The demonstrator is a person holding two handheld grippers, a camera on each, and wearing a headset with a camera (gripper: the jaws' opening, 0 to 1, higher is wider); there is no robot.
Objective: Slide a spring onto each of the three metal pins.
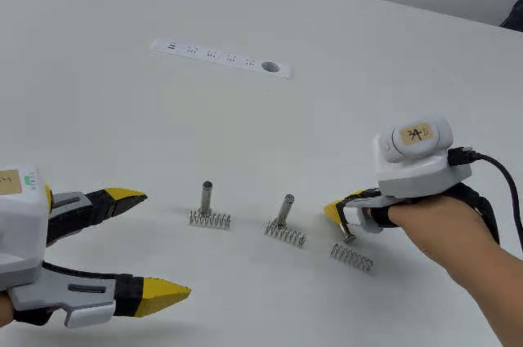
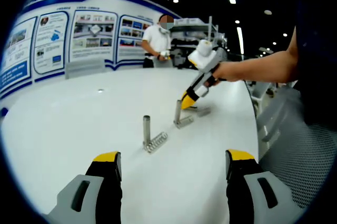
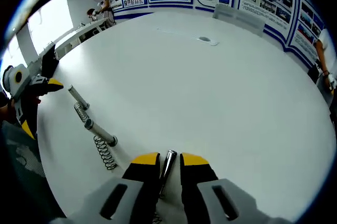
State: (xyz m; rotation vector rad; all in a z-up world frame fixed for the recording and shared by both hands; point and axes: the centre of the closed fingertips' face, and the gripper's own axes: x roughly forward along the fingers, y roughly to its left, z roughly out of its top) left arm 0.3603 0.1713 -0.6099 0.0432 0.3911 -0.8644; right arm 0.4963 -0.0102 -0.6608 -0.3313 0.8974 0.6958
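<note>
Left tongs (image 1: 163, 242) hang spread, well off, while right tongs (image 3: 164, 161) pinch the third pin (image 1: 347, 234), its spring (image 1: 351, 257) lying flat on the bench (image 1: 245, 135) just beside the pin's tip.

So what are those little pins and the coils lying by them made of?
The pins look like polished metal, likely steel: grey, smooth, with bright glints. The springs look like bare silvery wire, probably steel too: thin shiny coils, no coating visible.
</note>
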